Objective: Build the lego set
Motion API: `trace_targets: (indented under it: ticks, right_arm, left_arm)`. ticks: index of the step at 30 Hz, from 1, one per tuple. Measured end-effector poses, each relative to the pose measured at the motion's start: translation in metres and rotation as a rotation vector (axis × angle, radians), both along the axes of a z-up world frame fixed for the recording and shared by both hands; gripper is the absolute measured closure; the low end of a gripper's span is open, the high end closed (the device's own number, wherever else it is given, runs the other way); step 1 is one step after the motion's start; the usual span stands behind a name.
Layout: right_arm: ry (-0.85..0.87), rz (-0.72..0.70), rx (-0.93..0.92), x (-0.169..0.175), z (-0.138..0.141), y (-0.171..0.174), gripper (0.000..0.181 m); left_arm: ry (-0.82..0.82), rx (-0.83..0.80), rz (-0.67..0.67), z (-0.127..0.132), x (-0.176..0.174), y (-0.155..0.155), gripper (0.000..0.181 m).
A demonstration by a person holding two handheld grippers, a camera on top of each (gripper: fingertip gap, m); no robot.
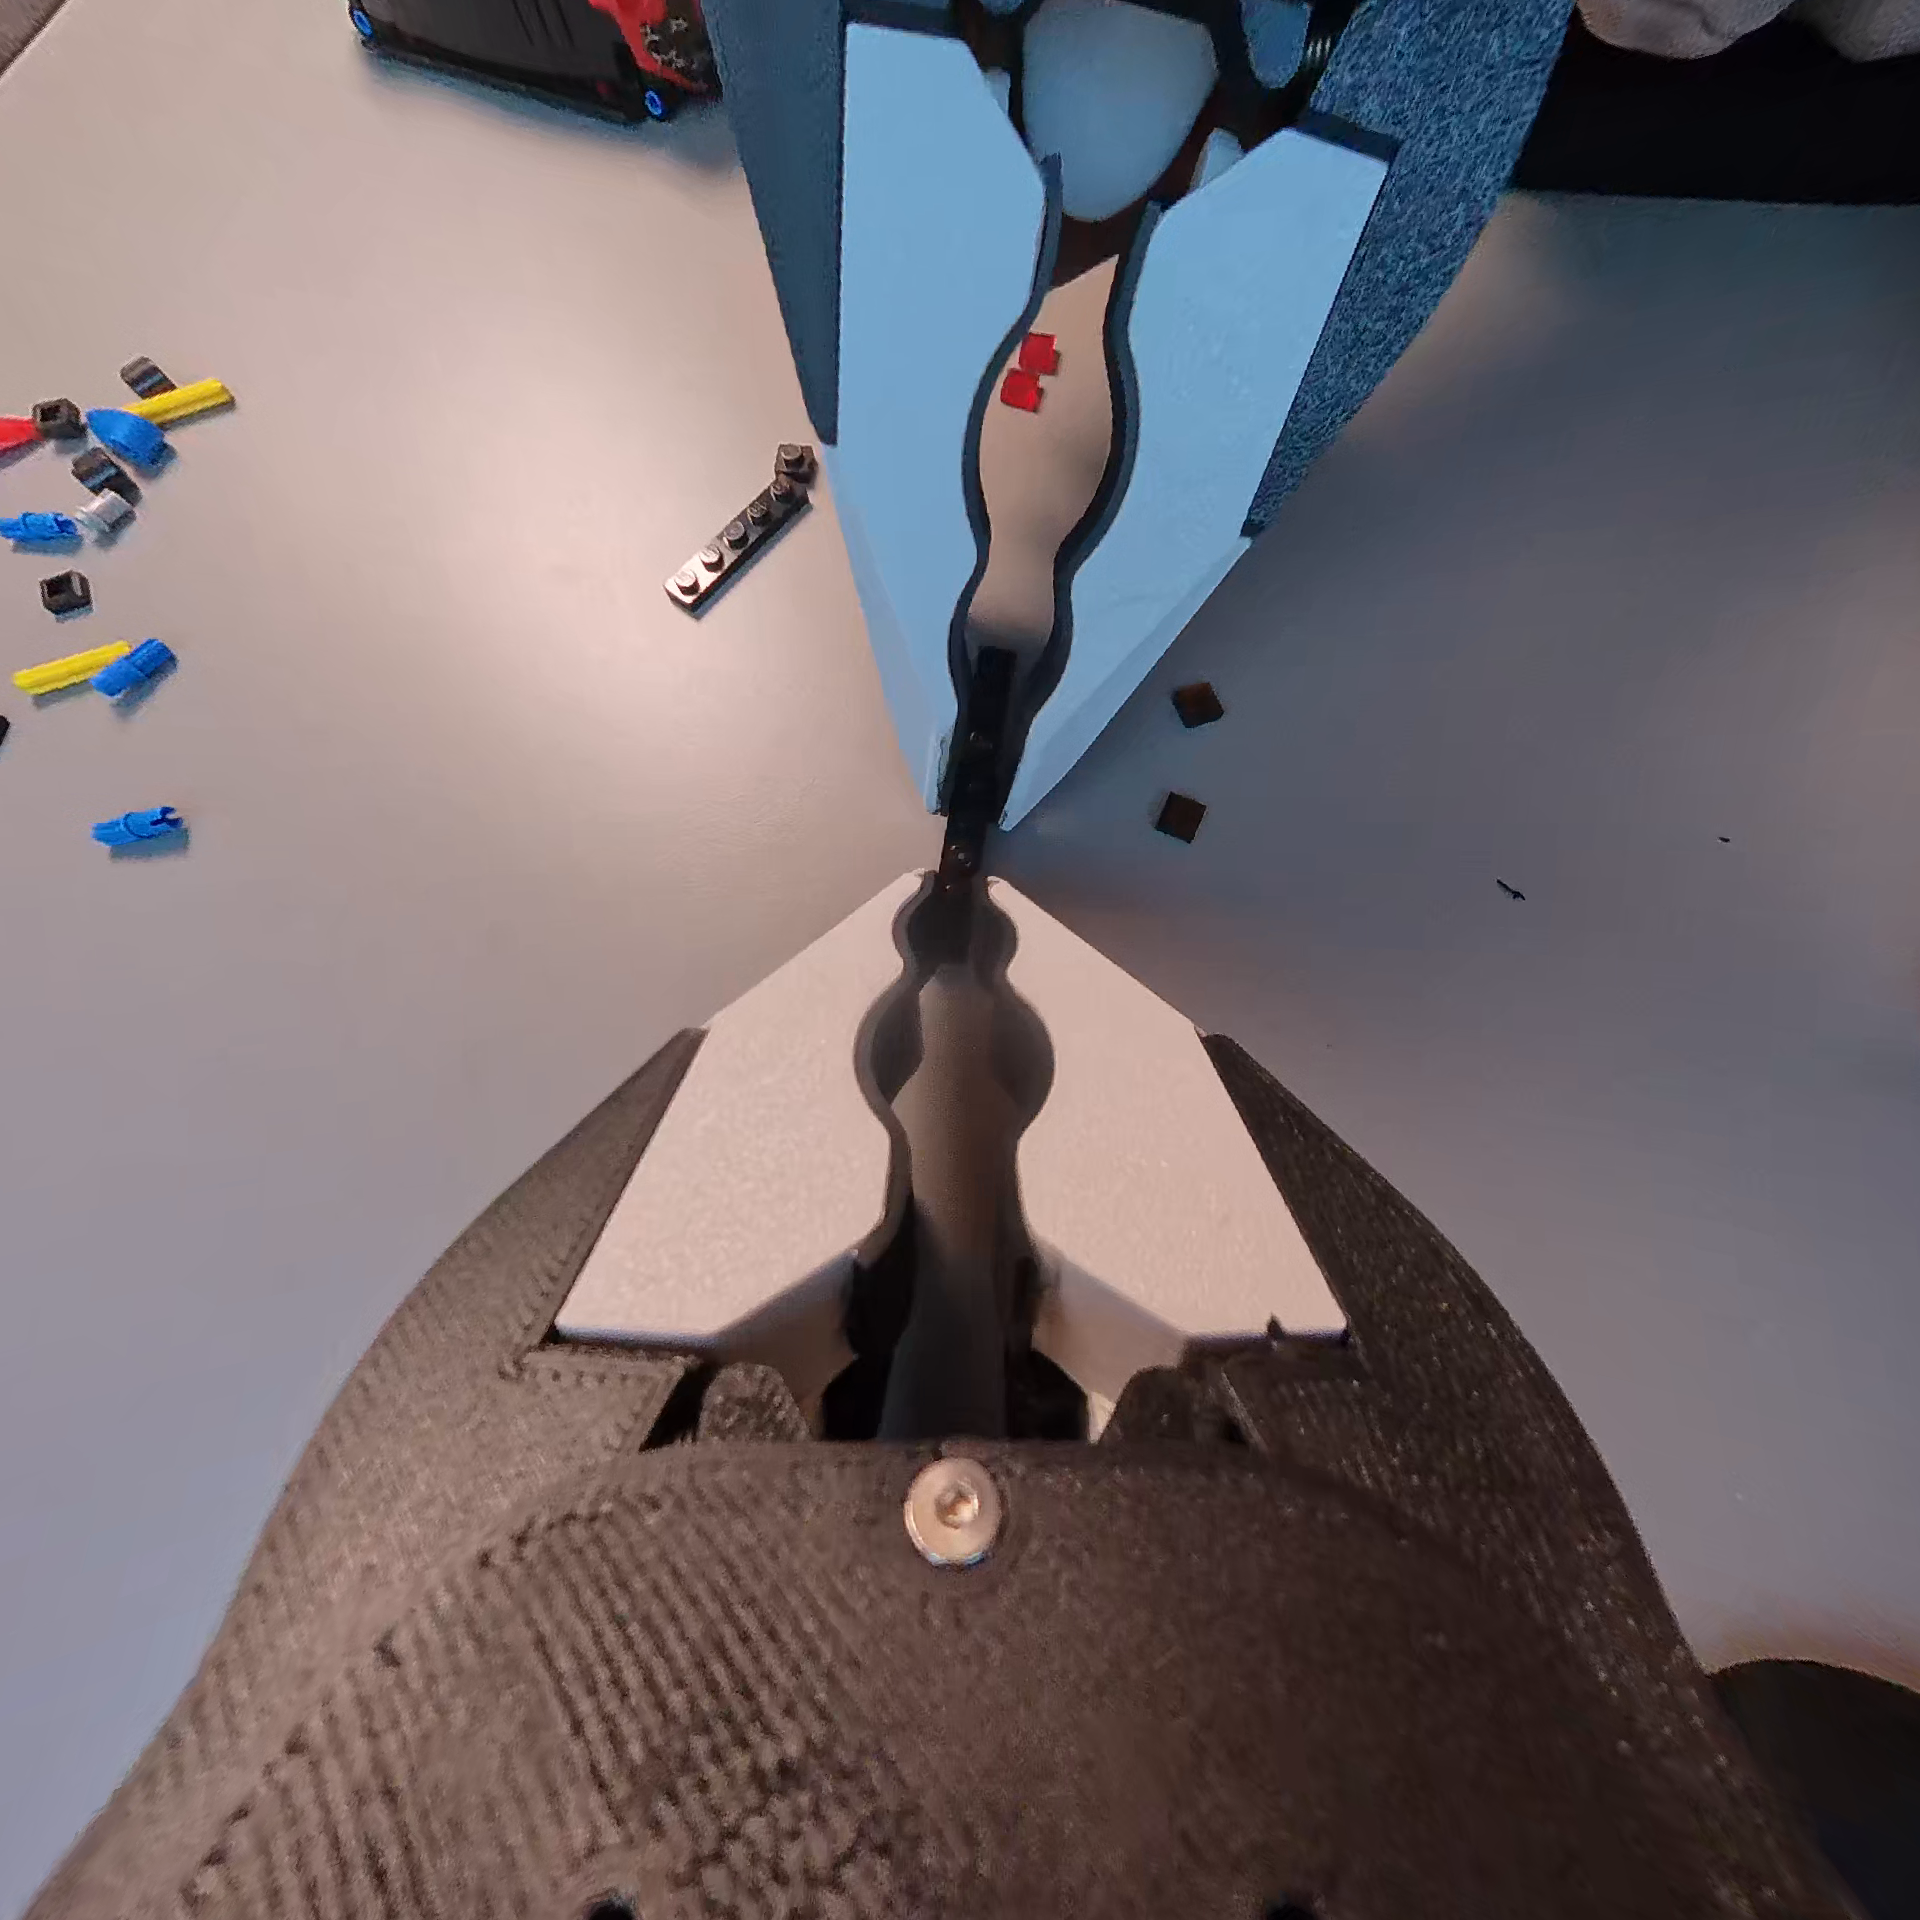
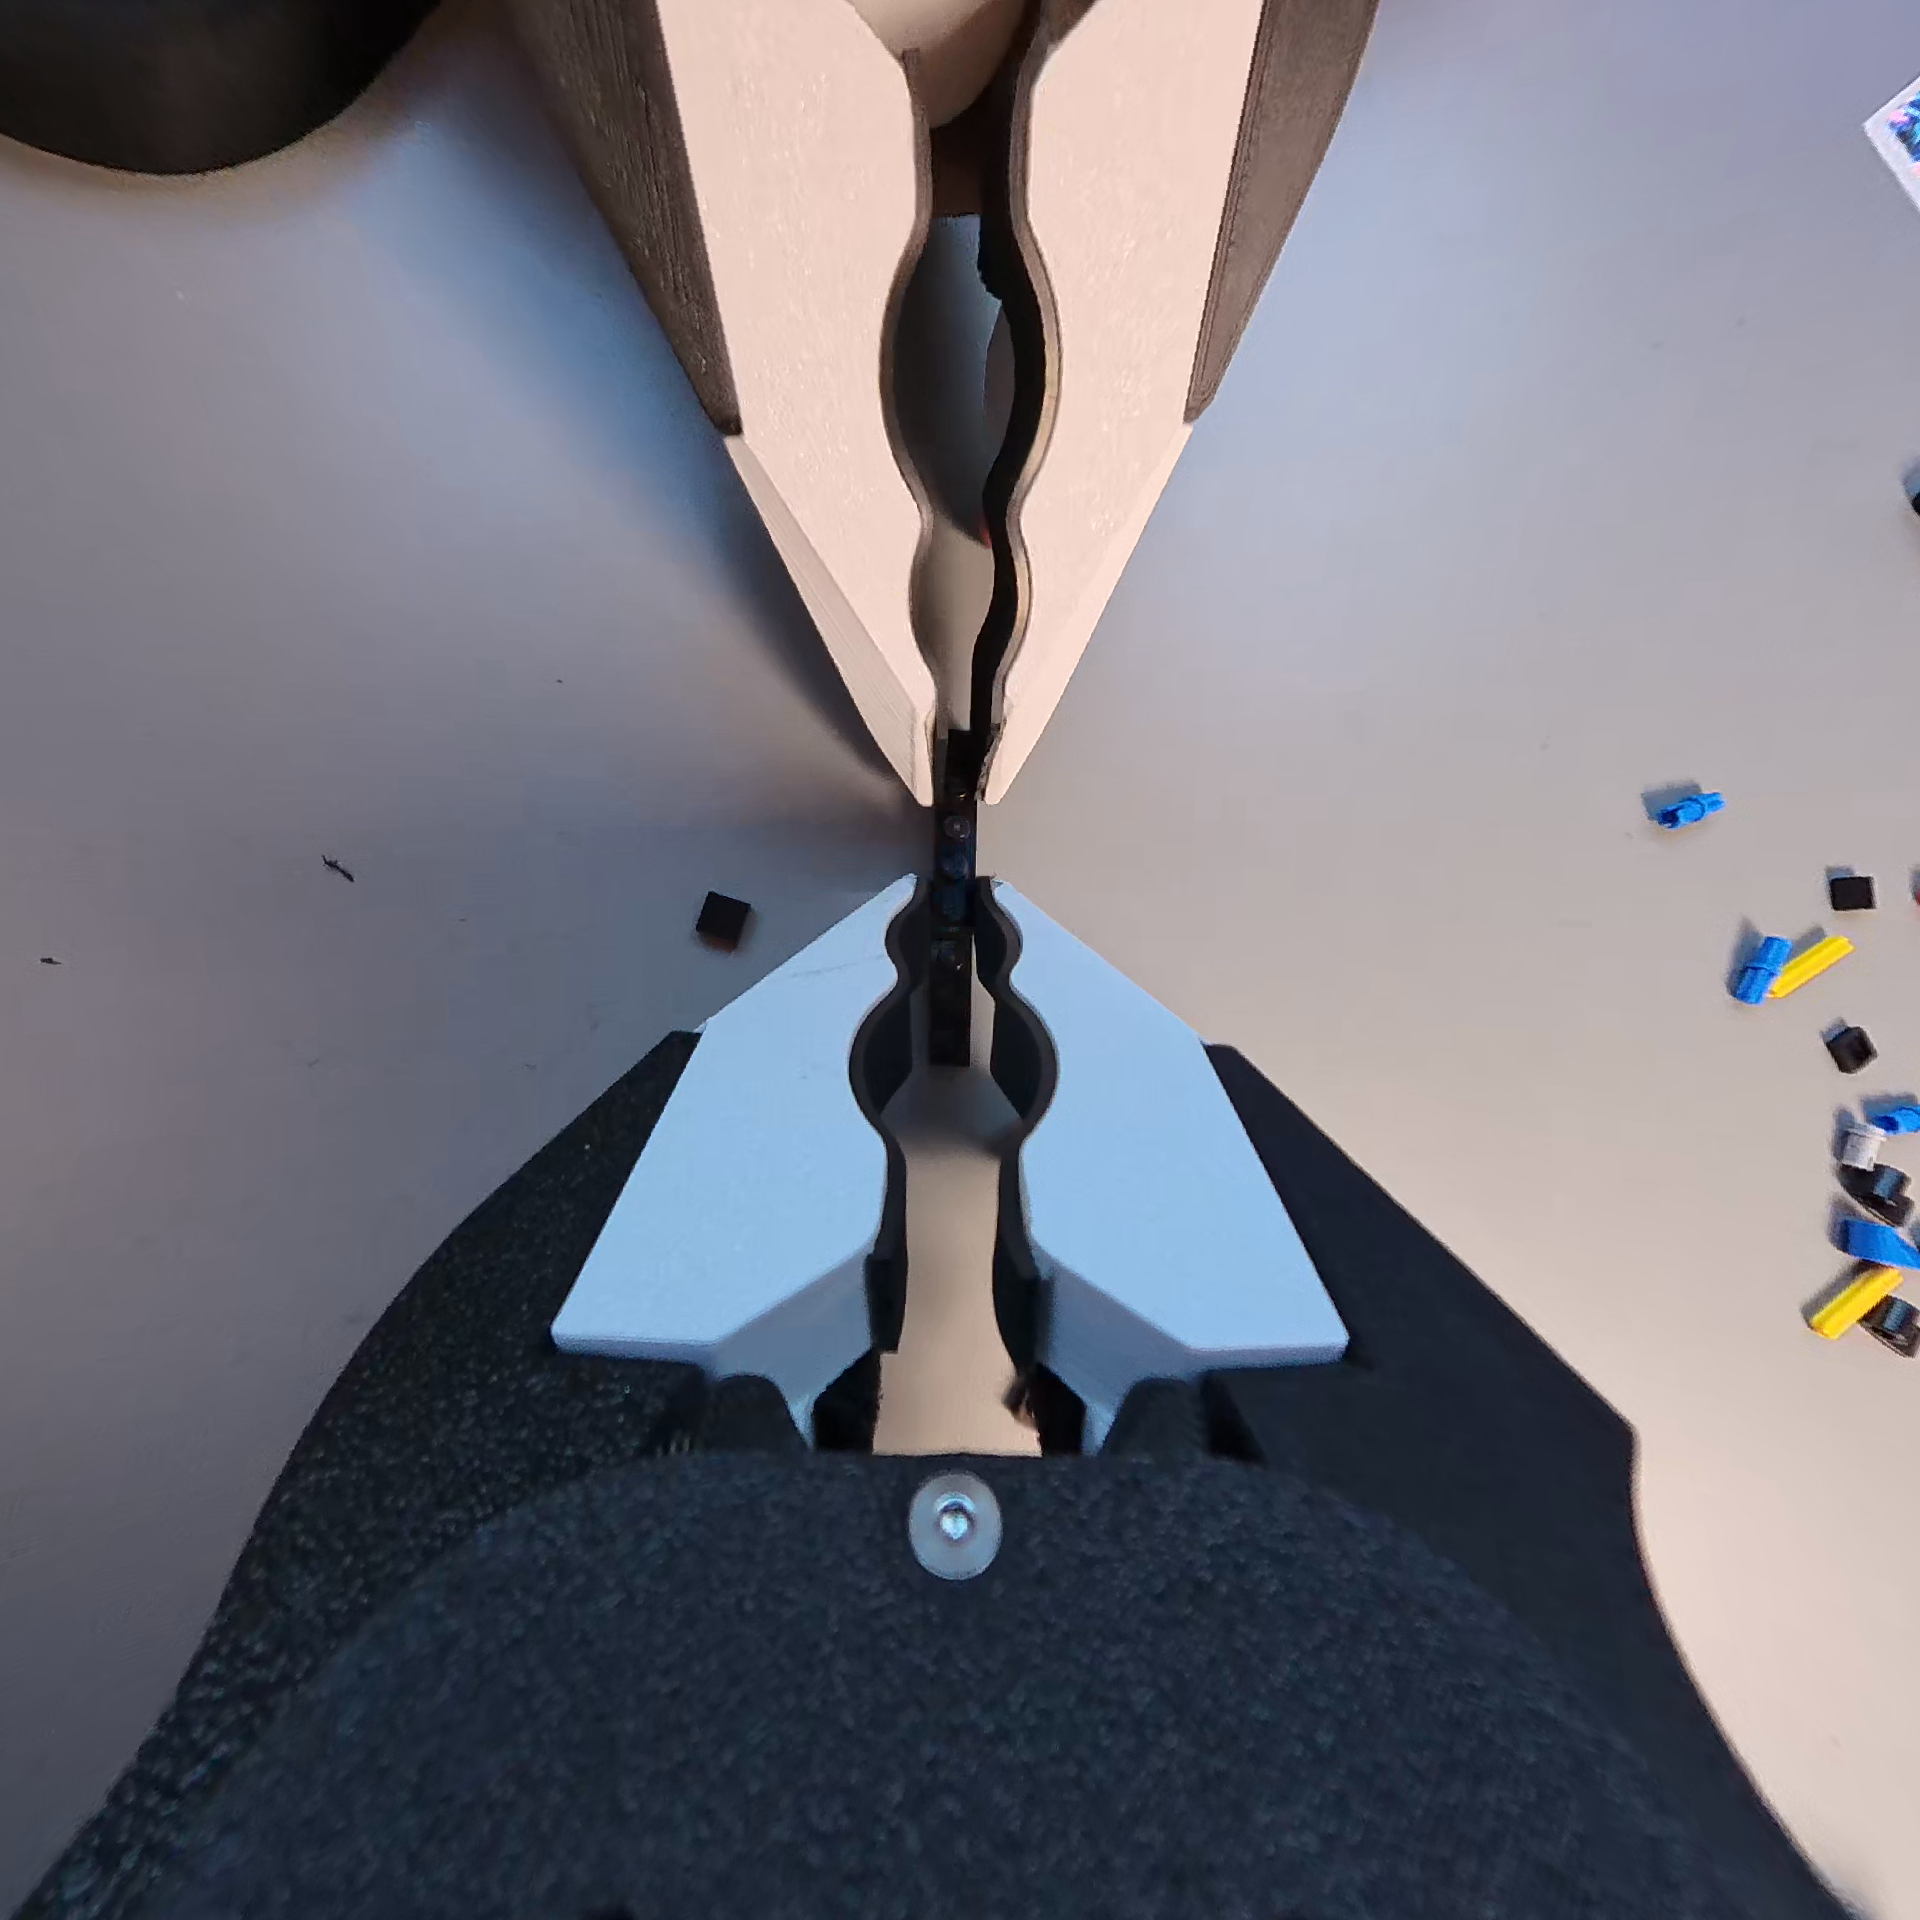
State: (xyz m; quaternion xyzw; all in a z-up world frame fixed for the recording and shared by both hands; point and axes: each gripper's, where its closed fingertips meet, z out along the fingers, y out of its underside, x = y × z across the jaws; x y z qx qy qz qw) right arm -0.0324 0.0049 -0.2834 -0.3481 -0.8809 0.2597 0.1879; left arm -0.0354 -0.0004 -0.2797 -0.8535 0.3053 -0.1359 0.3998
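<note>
A thin black lego plate (image 1: pixel 971 790) is held edge-on between both grippers, above the pale table. My left gripper (image 1: pixel 956 891) is shut on its near end. My right gripper (image 1: pixel 971 816) points at it from the far side, shut on the other end, tips almost meeting. In the right wrist view the same plate (image 2: pixel 954 831) runs from my right gripper (image 2: pixel 951 891) into the left gripper (image 2: pixel 956 792) opposite. A second black studded plate (image 1: pixel 740 540) lies on the table left of the grippers.
Two small red tiles (image 1: pixel 1029 369) lie beyond the tips. Small black tiles (image 1: pixel 1184 758) (image 2: pixel 724 920) lie beside them. Blue, yellow and black loose pieces (image 1: pixel 104 468) (image 2: pixel 1860 1195) lie in a scatter. A black and red partial model (image 1: pixel 540 52) stands far left. My left and right fingertips are right by each other.
</note>
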Motion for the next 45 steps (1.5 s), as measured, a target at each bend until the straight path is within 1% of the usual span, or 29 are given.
trace_targets:
  ticks: [9,17,20,22,31,37,38,40,45]
  right_arm:
    - [-0.019,-0.009,-0.025,0.000,0.000,0.001,0.176]
    - [-0.124,-0.046,-0.105,0.001,-0.003,0.004,0.176]
    - [-0.149,-0.052,-0.108,0.001,-0.003,0.004,0.176]
    - [-0.168,-0.058,-0.108,0.001,-0.003,0.004,0.176]
    - [-0.181,-0.066,-0.110,0.001,-0.003,0.004,0.176]
    - [-0.132,-0.085,-0.153,0.001,-0.003,0.004,0.176]
    - [-0.133,-0.089,-0.166,0.001,-0.003,0.004,0.176]
    - [-0.172,-0.097,-0.223,0.003,-0.002,0.003,0.176]
    - [-0.209,-0.147,-0.381,0.003,0.004,0.008,0.176]
  left_arm:
    - [0.006,-0.025,0.014,-0.001,0.000,0.002,0.177]
    - [-0.001,-0.125,-0.001,0.000,0.002,0.006,0.178]
    - [0.010,-0.155,-0.013,0.000,0.003,0.007,0.179]
    - [-0.018,-0.192,-0.015,-0.001,0.003,0.007,0.179]
    - [0.011,-0.265,-0.048,-0.002,0.004,0.006,0.178]
    - [-0.037,-0.205,-0.058,0.000,0.003,0.006,0.178]
    - [-0.036,-0.178,-0.060,0.000,0.002,0.006,0.176]
    - [-0.057,-0.154,-0.073,0.003,0.002,0.002,0.164]
    - [-0.060,-0.075,-0.079,0.008,-0.006,0.003,0.158]
